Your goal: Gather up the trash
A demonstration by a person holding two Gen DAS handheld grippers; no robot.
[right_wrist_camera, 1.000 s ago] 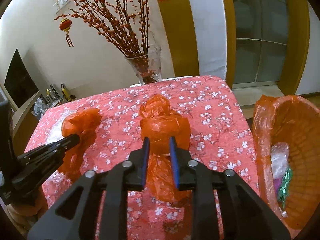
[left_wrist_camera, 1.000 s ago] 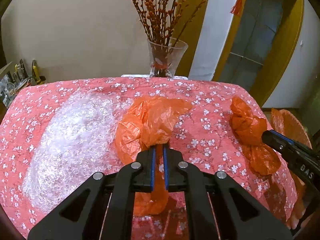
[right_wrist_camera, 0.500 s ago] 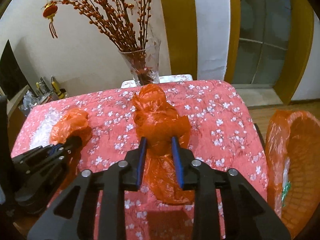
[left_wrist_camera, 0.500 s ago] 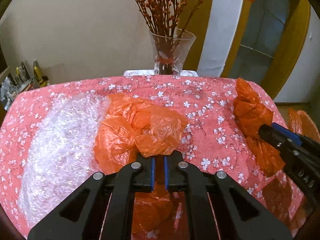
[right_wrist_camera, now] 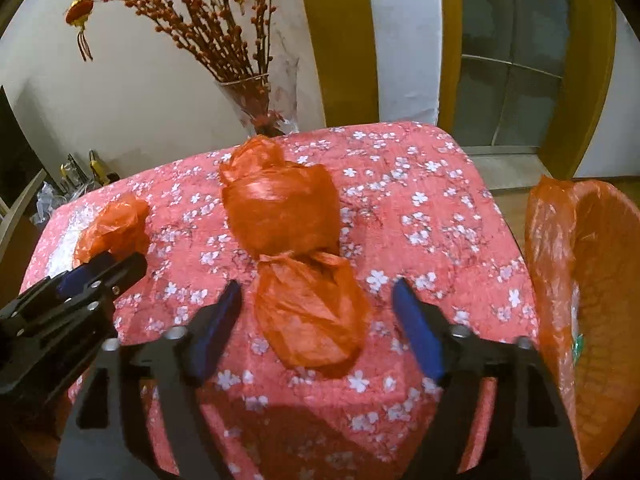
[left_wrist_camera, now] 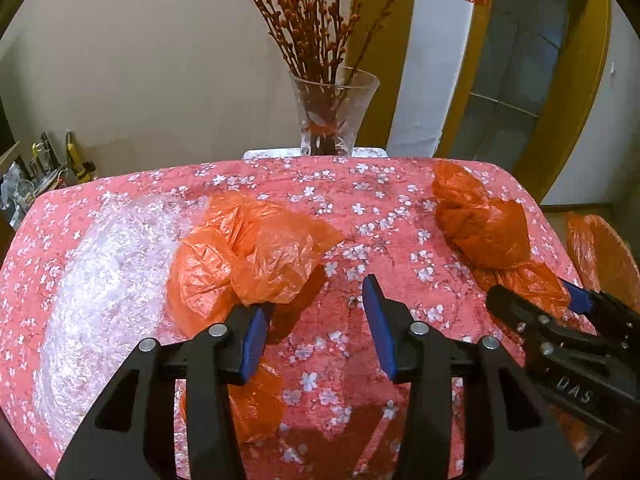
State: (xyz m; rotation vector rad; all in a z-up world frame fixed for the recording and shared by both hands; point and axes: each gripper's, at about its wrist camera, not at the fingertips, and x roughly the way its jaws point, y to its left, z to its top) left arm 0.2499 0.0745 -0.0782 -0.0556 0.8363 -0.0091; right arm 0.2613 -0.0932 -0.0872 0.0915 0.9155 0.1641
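Observation:
Two tied orange plastic bags lie on the red floral tablecloth (left_wrist_camera: pixel 360 208). The left bag (left_wrist_camera: pixel 248 248) lies just ahead of my left gripper (left_wrist_camera: pixel 316 312), which is open; its left finger touches the bag's edge. The right bag (right_wrist_camera: pixel 288 248) lies between and ahead of the jaws of my right gripper (right_wrist_camera: pixel 316 312), which is open around its lower knot. This bag also shows in the left wrist view (left_wrist_camera: pixel 484 232). An orange-lined basket (right_wrist_camera: pixel 588 280) stands right of the table, with some trash inside.
A glass vase (left_wrist_camera: pixel 332 112) with red-berried branches stands at the table's far edge. A sheet of clear bubble wrap (left_wrist_camera: pixel 104 280) lies on the left of the table. Tools sit on a shelf (left_wrist_camera: pixel 36 172) at far left.
Both grippers have opened and let go of their orange bags, which now lie on the tablecloth. Both grippers have drawn nearer to the table.

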